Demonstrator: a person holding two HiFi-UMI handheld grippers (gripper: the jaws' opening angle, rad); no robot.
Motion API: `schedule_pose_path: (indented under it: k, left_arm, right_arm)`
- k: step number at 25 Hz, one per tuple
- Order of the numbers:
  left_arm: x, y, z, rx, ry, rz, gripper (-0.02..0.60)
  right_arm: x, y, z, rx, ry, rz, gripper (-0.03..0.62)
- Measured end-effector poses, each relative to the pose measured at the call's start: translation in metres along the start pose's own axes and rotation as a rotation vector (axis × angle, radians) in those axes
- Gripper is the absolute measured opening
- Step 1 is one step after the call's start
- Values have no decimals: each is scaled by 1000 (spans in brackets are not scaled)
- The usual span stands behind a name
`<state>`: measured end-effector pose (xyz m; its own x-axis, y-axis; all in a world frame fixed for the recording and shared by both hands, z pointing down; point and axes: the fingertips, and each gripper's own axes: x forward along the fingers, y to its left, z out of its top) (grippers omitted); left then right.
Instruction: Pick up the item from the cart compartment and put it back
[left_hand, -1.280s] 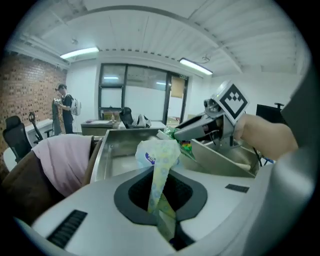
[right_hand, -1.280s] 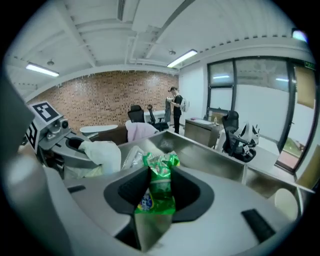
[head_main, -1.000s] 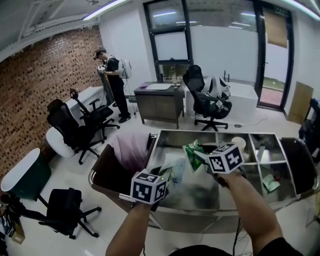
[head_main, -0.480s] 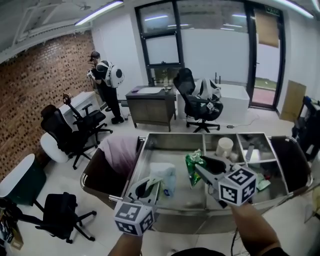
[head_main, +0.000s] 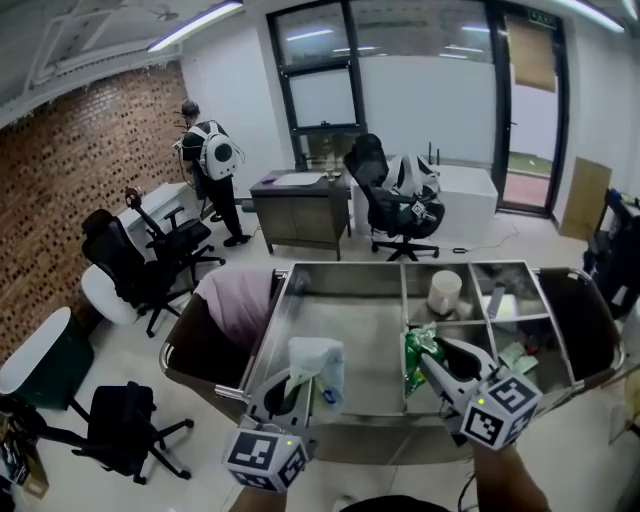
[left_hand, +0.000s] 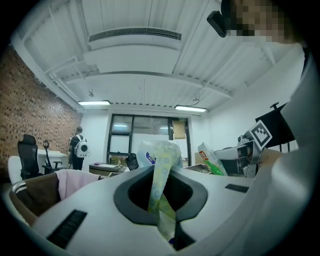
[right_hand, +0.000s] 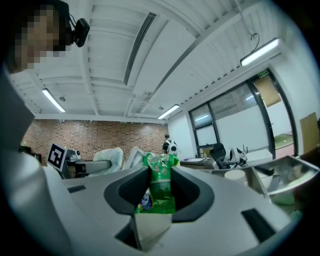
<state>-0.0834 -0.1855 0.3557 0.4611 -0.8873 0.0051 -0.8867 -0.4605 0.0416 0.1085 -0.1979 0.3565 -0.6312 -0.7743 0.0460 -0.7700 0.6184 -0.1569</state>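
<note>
right gripper: fingers clamped on a crinkled green snack bag, upright, held over the steel cart, about at its centre divider. Small blue-white logo low on the bag, print too small to read. left gripper: fingers closed on a pale plastic packet, yellow-dotted, blue mark near the top, unreadable. It's held over the big compartment's near-left corner.
</note>
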Motion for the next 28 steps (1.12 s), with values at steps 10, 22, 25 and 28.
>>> schedule_pose_path:
  k: [10,22,25,28]
  left_arm:
    - [-3,-3,6,25,11,19,14]
    - [0,10,-1,16,12,35,14]
    - [0,13,0,8,4,37,14]
    - [1,14,0,11,9,34,14]
  right_arm:
    - [-4,2,-4,11,-4,-6,150]
    - [4,9,-5,4,10,-4,150]
    - [5,10,-5,0,12,-4,150]
    - [7,10,-6,-1,15,-5,150]
